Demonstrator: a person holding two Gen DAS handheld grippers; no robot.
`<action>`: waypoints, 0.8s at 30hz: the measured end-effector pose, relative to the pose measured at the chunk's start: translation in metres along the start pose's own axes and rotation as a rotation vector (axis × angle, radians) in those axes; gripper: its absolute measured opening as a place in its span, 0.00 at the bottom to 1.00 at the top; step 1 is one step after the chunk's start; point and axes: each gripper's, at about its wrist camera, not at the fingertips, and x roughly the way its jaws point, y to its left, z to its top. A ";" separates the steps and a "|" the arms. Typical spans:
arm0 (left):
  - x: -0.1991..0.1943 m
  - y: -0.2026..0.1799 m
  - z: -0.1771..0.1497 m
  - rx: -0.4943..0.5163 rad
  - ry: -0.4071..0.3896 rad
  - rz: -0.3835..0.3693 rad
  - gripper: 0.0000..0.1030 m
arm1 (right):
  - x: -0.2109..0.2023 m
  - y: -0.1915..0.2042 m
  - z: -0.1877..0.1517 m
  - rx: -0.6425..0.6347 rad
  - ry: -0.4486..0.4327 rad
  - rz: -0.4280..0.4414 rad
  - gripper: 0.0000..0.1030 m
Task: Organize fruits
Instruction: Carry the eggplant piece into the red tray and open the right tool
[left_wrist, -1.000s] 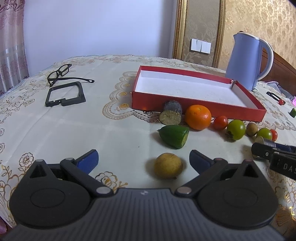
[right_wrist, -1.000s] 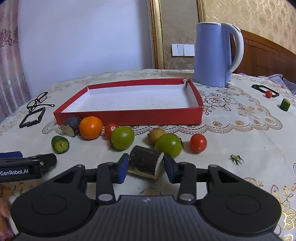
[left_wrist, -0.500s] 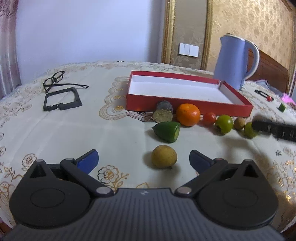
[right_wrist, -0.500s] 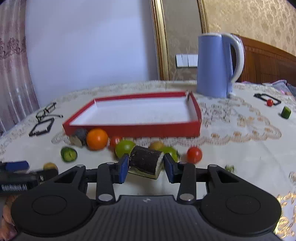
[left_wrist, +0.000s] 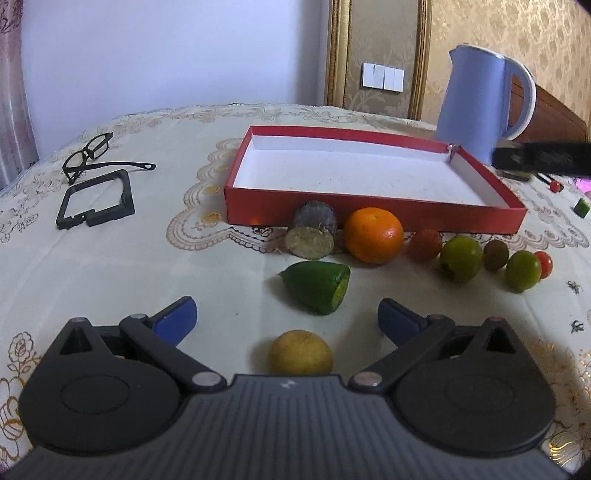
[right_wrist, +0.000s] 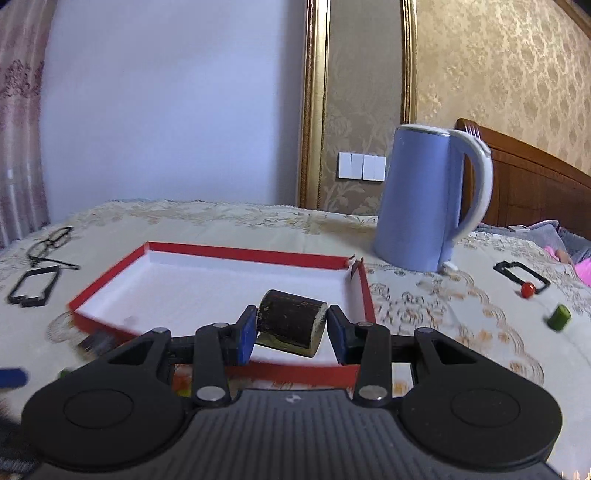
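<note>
A dark cylindrical cut piece (right_wrist: 290, 322), pale at its cut end, is clamped between the two blue pads of the right gripper (right_wrist: 291, 334) and held in the air above the near right part of the red tray (right_wrist: 218, 252), whose white floor is bare. The left gripper (left_wrist: 287, 318) hangs low over the counter (left_wrist: 147, 266) with its jaws spread wide and nothing between them; a yellow round fruit (left_wrist: 300, 351) lies on the cloth just ahead of its body, between the fingers' bases. Beyond it lies a green cut wedge (left_wrist: 317, 286). Along the tray's near wall runs a row: a second dark cut piece (left_wrist: 314, 232) touching the wall, an orange (left_wrist: 373, 234) just beside it, a red tomato (left_wrist: 424, 244), a green tomato (left_wrist: 461, 258), a small brown fruit (left_wrist: 495, 254), another green tomato (left_wrist: 522, 270) and a small red tomato (left_wrist: 546, 263). A blue kettle (right_wrist: 424, 199) stands behind the tray's far right corner. Spectacles (left_wrist: 90, 155) and a black frame (left_wrist: 96, 199) lie well to the left. A small green piece (right_wrist: 558, 316), perhaps cucumber, lies far right.
</note>
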 end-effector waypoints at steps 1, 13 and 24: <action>0.000 0.000 0.000 0.001 -0.001 0.001 1.00 | 0.012 -0.002 0.004 -0.001 0.016 -0.007 0.38; 0.000 -0.001 -0.002 0.012 -0.003 0.003 1.00 | 0.092 -0.023 -0.005 0.045 0.203 0.025 0.42; 0.000 -0.002 -0.002 0.014 -0.003 0.005 1.00 | 0.026 -0.054 -0.010 0.077 0.040 -0.039 0.74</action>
